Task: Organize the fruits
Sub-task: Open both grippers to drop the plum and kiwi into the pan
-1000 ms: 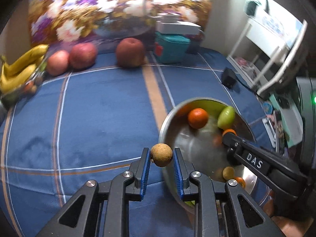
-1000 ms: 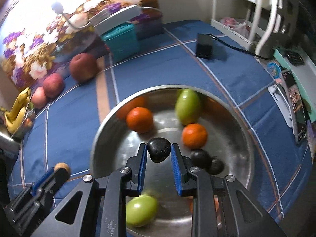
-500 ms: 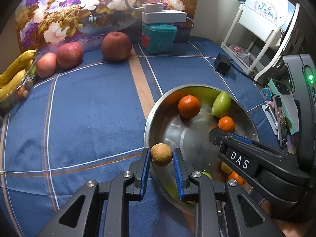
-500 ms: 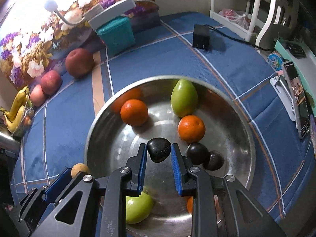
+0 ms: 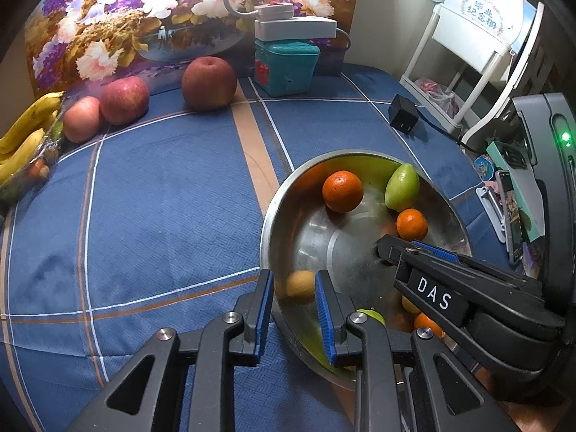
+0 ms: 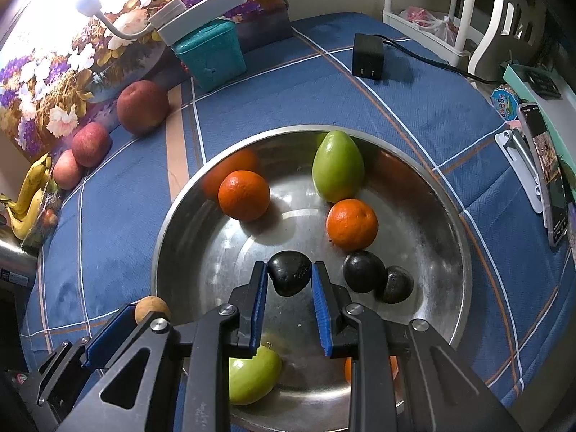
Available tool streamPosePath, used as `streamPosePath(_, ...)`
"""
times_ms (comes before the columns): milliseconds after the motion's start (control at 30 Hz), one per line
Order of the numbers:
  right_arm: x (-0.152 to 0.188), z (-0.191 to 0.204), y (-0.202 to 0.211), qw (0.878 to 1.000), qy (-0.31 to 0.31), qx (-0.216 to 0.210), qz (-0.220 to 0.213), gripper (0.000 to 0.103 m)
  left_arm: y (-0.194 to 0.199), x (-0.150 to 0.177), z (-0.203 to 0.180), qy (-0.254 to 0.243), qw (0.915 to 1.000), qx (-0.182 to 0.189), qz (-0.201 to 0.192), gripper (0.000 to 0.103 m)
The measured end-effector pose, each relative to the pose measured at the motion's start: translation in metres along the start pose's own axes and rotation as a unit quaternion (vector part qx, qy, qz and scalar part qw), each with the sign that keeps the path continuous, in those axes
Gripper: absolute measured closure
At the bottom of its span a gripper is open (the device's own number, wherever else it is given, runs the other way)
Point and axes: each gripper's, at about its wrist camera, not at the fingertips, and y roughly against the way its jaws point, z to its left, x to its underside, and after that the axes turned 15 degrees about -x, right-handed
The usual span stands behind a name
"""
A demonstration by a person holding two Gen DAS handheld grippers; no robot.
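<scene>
My left gripper (image 5: 293, 280) hangs over the near-left rim of the steel bowl (image 5: 266, 230). Its jaws are opening. A small brown round fruit (image 5: 300, 286) shows blurred between the blue pads, with a gap to the left pad. My right gripper (image 6: 289, 270) is shut on a black fruit (image 6: 289, 277) above the bowl's floor (image 6: 230, 252). In the bowl lie two oranges (image 6: 244, 194) (image 6: 352, 222), a green pear-shaped fruit (image 6: 338, 171), two more black fruits (image 6: 363, 270) and a green apple (image 6: 252, 374) under my fingers.
Three red apples (image 5: 208, 82) (image 5: 124, 99) (image 5: 82, 118) line the back of the blue checked cloth. Bananas (image 5: 25, 133) lie at the far left. Behind stand a teal box (image 5: 286, 66) and a black charger (image 5: 403, 117). A phone (image 6: 554, 187) lies at the right edge.
The left gripper came in over the bowl's rim. The brown fruit now sits lower between its pads and is blurred. The right gripper still holds the black fruit in place.
</scene>
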Motion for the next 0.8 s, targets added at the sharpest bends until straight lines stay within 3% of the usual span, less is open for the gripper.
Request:
streamPosePath(167,0.001,0.002,0.002,1.000,0.005,0.003,-0.002,0.075,0.002,-0.001,0.002,0.005,1.0000,-0.001,-0.002,0.076)
streamPosePath(333,0.001,0.005,0.003,1.000,0.011,0.006,-0.004,0.065,0.001,0.000,0.010,0.019,0.9998,-0.007,0.007,0.072)
streamPosePath(467,0.002,0.009,0.003,1.000,0.019,0.011,-0.002,0.063,-0.004,0.000,0.023,0.039,0.9987,-0.027,0.019,0.059)
streamPosePath(567,0.002,0.011,0.002,1.000,0.023,0.015,-0.001,0.052,-0.007,0.001,0.038,0.064,0.9962,-0.051,0.029,0.044)
streamPosePath(800,0.005,0.023,-0.003,0.999,0.047,0.022,0.006,0.048,-0.016,0.010,0.071,0.106,0.9841,-0.133,0.052,0.029)
